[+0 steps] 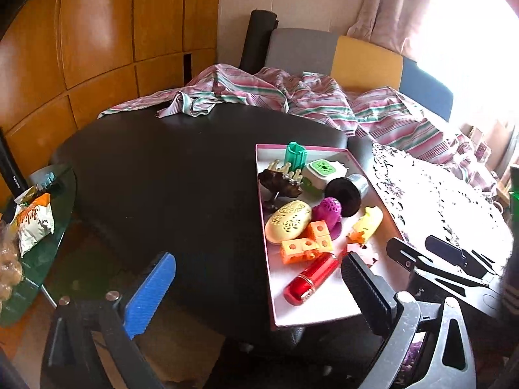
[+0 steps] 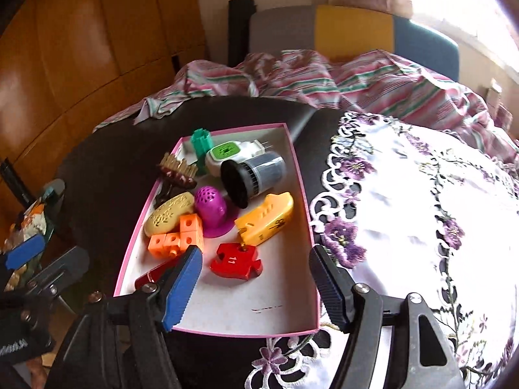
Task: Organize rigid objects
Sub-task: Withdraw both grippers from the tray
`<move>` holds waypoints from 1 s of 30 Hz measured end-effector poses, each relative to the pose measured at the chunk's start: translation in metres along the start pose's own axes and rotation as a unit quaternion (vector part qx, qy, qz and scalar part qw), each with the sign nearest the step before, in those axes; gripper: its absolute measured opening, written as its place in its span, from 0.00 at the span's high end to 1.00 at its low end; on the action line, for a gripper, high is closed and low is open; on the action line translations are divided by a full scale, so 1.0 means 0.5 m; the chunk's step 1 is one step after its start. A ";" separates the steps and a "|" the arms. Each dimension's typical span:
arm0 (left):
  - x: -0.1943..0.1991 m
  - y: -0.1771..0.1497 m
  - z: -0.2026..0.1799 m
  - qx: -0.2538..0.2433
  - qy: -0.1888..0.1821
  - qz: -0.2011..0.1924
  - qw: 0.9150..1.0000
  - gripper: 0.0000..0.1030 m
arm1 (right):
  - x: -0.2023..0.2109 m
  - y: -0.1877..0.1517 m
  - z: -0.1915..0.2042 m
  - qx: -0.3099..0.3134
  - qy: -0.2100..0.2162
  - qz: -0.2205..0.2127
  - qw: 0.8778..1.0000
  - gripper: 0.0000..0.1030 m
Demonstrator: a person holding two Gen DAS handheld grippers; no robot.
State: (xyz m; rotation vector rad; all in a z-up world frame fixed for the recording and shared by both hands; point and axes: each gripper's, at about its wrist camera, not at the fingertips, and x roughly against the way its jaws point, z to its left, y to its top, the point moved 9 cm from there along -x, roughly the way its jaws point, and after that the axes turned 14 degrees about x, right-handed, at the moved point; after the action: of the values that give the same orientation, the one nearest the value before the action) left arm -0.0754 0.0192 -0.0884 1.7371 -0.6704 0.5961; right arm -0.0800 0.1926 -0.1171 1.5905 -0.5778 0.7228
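Observation:
A pink-rimmed white box (image 1: pixel 311 308) (image 2: pixel 227 317) on a black table holds several small objects: a red tube (image 1: pixel 309 278), orange cubes (image 1: pixel 308 243) (image 2: pixel 176 235), a purple dome (image 2: pixel 211 207), a yellow toy (image 2: pixel 266 217), a red puzzle piece (image 2: pixel 235 261), a black-and-silver cylinder (image 2: pixel 253 175), a cream oval case (image 1: pixel 287 222). My left gripper (image 1: pixel 256 291) is open and empty, over the table at the box's near left edge. My right gripper (image 2: pixel 256 287) is open and empty above the box's near end.
A white lace cloth with purple flowers (image 2: pixel 421 210) lies right of the box. Striped fabric (image 1: pixel 292 94) is bunched at the table's far side before chairs. A glass side table (image 1: pixel 39 259) with snack bags stands at left.

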 end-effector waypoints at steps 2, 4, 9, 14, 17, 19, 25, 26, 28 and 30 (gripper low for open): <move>0.008 0.000 -0.005 -0.005 0.008 -0.007 1.000 0.00 | 0.007 0.002 0.002 0.001 0.002 -0.003 1.000 0.33; 0.016 0.000 -0.009 -0.015 0.022 -0.016 1.000 0.00 | 0.012 0.005 0.006 0.007 -0.002 -0.005 1.000 0.33; 0.043 0.009 0.000 -0.016 0.041 -0.046 0.998 0.00 | 0.021 0.012 0.018 0.017 -0.008 -0.011 1.000 0.33; 0.059 0.020 0.021 0.010 0.045 -0.060 0.997 0.00 | 0.028 0.015 0.025 0.018 -0.006 -0.015 1.000 0.33; 0.060 0.023 0.030 0.022 0.046 -0.059 0.997 0.00 | 0.030 0.018 0.032 0.021 -0.005 -0.017 1.000 0.33; 0.060 0.022 0.032 0.024 0.045 -0.057 0.997 0.00 | 0.031 0.019 0.035 0.022 -0.006 -0.017 1.000 0.33; 0.063 0.022 0.035 0.026 0.044 -0.055 0.997 0.00 | 0.034 0.021 0.038 0.025 -0.005 -0.019 0.999 0.33; 0.063 0.022 0.035 0.025 0.044 -0.055 0.997 0.00 | 0.034 0.022 0.039 0.025 -0.005 -0.019 0.999 0.33; 0.062 0.021 0.033 0.023 0.043 -0.054 0.997 0.00 | 0.034 0.023 0.040 0.026 -0.004 -0.019 0.999 0.33; 0.063 0.021 0.034 0.023 0.043 -0.055 0.997 0.00 | 0.033 0.023 0.041 0.027 -0.004 -0.019 0.999 0.33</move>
State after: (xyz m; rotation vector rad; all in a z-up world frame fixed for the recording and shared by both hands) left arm -0.0593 -0.0036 -0.0636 1.7678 -0.5007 0.6101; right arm -0.0743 0.1712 -0.0985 1.6499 -0.5361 0.7087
